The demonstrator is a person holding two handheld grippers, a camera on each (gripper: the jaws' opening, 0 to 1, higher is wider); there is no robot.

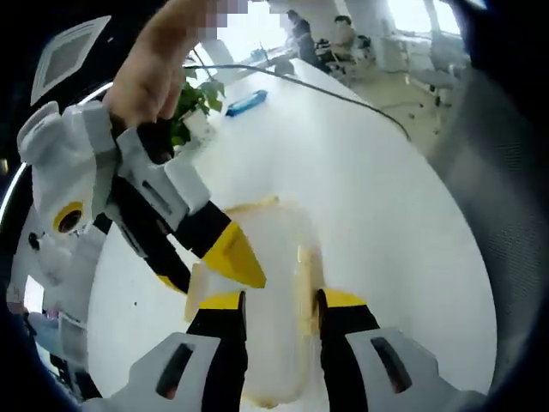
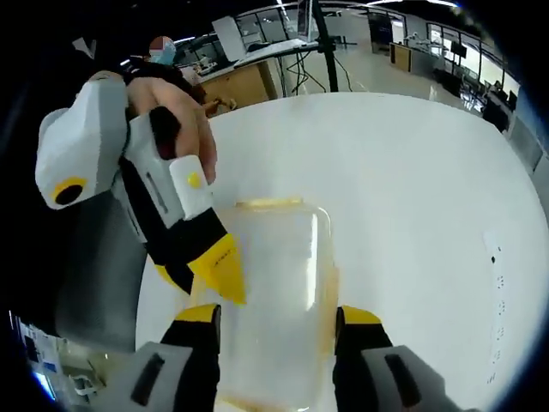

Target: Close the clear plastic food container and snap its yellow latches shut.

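Your left gripper hangs just above the clear plastic food container, jaws spread wide with one black, yellow-tipped jaw on each side of the box and nothing between them. In the left gripper view the container lies on the white counter, lengthwise away from you, well in from the far edge, with its lid on top. A yellow latch shows along the long side by your left gripper's right-hand jaw; whether it is snapped down I cannot tell through the blur.

Your right gripper is also spread wide, its two jaws flanking the near end of the same container and gripping nothing. In the right gripper view the lid looks flat over the box, and a yellowish strip runs along the far short edge.

Each gripper comes into the other's view. In the left gripper view your right gripper comes in from the upper left, held in your hand, its yellow tip at or just over the lid's left edge; real contact cannot be judged. In the right gripper view your left gripper reaches in the same way, its tip at the container's left side.

Toward the counter's far edge lie a blue object and a green plant, well apart from the container.
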